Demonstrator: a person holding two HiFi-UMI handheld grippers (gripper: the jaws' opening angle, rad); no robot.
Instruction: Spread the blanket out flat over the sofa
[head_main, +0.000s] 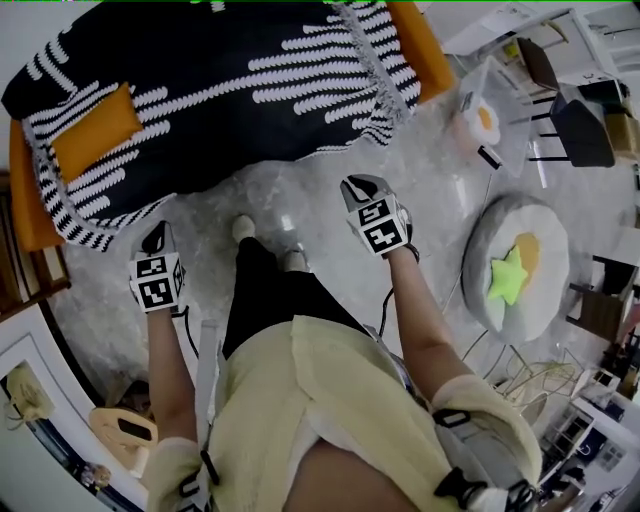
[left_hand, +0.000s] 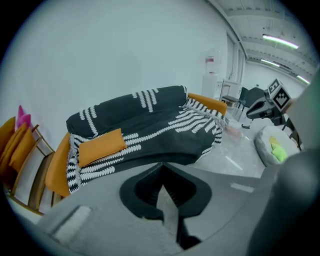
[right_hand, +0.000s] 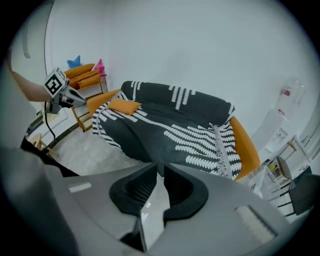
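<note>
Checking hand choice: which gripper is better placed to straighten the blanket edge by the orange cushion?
Probably left: the left gripper hangs by the blanket end below the orange cushion; the right gripper is farther along.

Black-white blanket (head_main: 250, 100) flat over orange sofa (head_main: 425, 50)

No words, numbers or brand names can be read anywhere. Black-and-white square markers are carried on the cubes of the left gripper (head_main: 157, 232) and the right gripper (head_main: 361, 187), but only coded patterns are shown, not letters. A small red-and-white label (left_hand: 209, 60) is seen at the far wall; its print cannot be read.
</note>
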